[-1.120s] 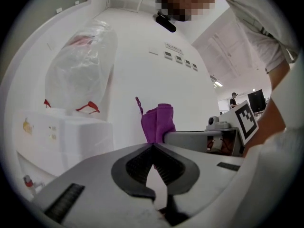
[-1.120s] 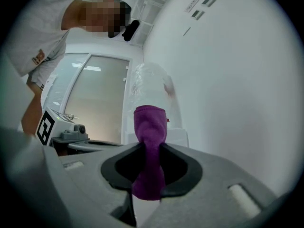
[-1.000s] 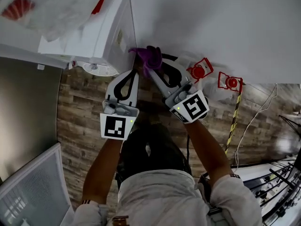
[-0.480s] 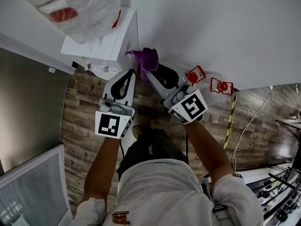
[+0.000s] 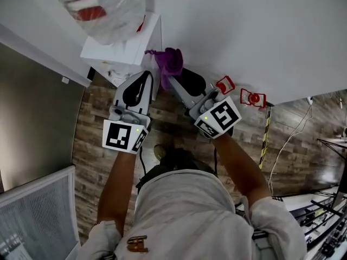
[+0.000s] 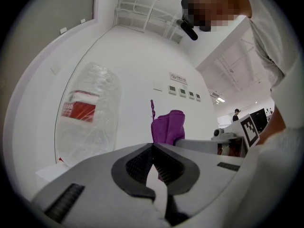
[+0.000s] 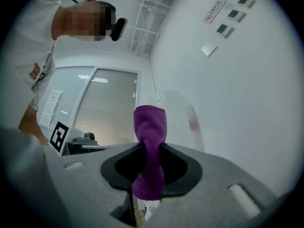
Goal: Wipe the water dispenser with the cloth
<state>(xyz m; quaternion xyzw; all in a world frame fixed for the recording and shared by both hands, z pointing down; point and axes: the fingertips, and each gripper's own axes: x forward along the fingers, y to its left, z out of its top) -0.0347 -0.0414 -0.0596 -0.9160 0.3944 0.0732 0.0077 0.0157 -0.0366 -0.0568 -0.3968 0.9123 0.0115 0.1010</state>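
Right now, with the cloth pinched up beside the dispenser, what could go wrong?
The right gripper pinches only a bunched fold of the purple cloth; pressing hard may pull it free. The shut, empty left gripper sits close to the dispenser and could knock it.

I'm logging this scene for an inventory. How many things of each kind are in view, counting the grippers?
purple cloth: 1
white water dispenser: 1
clear water bottle: 1
red wall fittings: 2
grippers: 2, made up of the left gripper and the right gripper
Total: 7
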